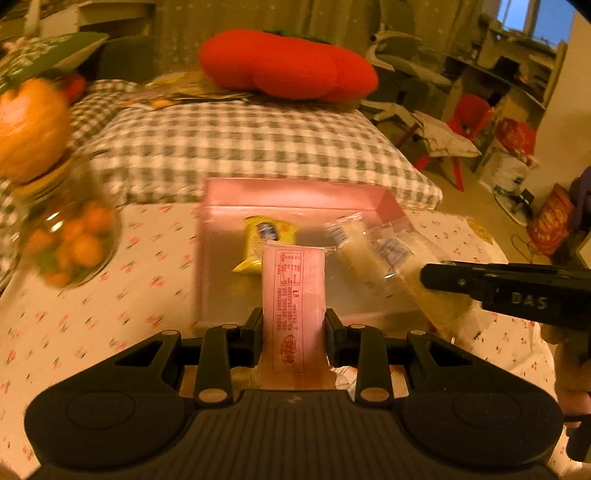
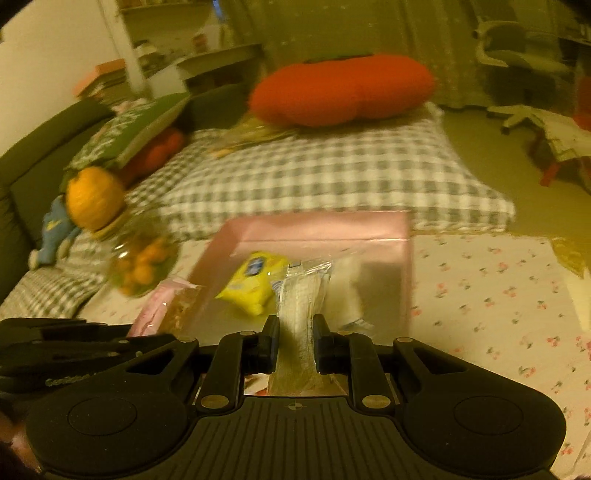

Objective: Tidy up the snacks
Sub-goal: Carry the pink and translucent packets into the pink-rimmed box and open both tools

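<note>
A pink snack packet [image 1: 293,302] is clamped upright in the left gripper [image 1: 293,334], at the near edge of the pink box [image 1: 295,192]. A clear snack packet [image 2: 299,317] is gripped by the right gripper [image 2: 295,347], held over the same box. A yellow packet [image 2: 253,282] is seen lying inside the box, which rests on the floral-clothed counter [image 1: 110,314]. A glass jar [image 1: 70,240] of small oranges stands left of the box.

Warm, dim yellow light tints both my views, with daylight only at a far window [image 1: 532,18]. Motion blur smears the checked cushion [image 2: 314,177] and the glass jar [image 1: 70,240] on the left. A soft glare runs along the pink box [image 1: 295,195] rim. The fisheye bends the edges and darkens the corners.
</note>
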`<move>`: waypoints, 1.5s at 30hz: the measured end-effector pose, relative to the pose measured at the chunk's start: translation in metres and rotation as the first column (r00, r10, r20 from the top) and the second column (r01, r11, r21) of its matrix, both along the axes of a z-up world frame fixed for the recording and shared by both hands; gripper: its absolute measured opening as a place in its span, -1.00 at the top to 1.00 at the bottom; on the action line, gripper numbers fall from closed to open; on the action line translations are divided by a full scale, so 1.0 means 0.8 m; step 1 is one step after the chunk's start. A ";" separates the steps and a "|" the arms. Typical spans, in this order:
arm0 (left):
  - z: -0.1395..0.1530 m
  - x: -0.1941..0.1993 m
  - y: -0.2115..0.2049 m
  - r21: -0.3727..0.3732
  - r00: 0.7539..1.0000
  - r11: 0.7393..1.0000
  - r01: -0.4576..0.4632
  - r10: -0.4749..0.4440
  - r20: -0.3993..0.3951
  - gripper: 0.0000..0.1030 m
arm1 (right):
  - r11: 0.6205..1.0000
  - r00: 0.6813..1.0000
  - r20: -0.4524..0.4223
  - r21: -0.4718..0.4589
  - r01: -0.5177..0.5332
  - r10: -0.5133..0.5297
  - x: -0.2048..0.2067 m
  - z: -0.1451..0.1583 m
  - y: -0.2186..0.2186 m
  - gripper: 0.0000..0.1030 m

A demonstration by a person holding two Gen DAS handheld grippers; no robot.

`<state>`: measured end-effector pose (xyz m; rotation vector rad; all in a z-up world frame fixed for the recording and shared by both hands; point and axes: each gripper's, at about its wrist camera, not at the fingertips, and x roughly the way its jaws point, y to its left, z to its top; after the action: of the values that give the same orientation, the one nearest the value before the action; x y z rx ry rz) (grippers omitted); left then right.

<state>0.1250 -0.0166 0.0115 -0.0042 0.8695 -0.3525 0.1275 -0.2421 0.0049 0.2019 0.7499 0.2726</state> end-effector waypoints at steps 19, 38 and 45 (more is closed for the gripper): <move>-0.052 0.104 -0.069 0.072 0.992 0.996 0.058 -0.049 -0.120 0.43 | 0.987 0.998 -0.020 -0.151 0.058 -0.062 0.084 -0.036 -0.012 0.64; -0.059 0.138 -0.053 0.135 1.000 0.991 -0.005 0.009 -0.030 0.42 | 0.973 0.997 -0.024 -0.220 0.064 -0.071 0.126 -0.052 0.002 0.60; -0.052 0.132 -0.053 0.081 1.000 0.997 0.005 -0.004 -0.017 0.35 | 0.980 0.996 -0.025 -0.182 0.085 -0.091 0.123 -0.044 -0.006 0.42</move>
<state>0.2310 -0.0589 -0.0300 0.0705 0.8999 -0.3214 0.2259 -0.2470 -0.0302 0.0678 0.7920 0.1164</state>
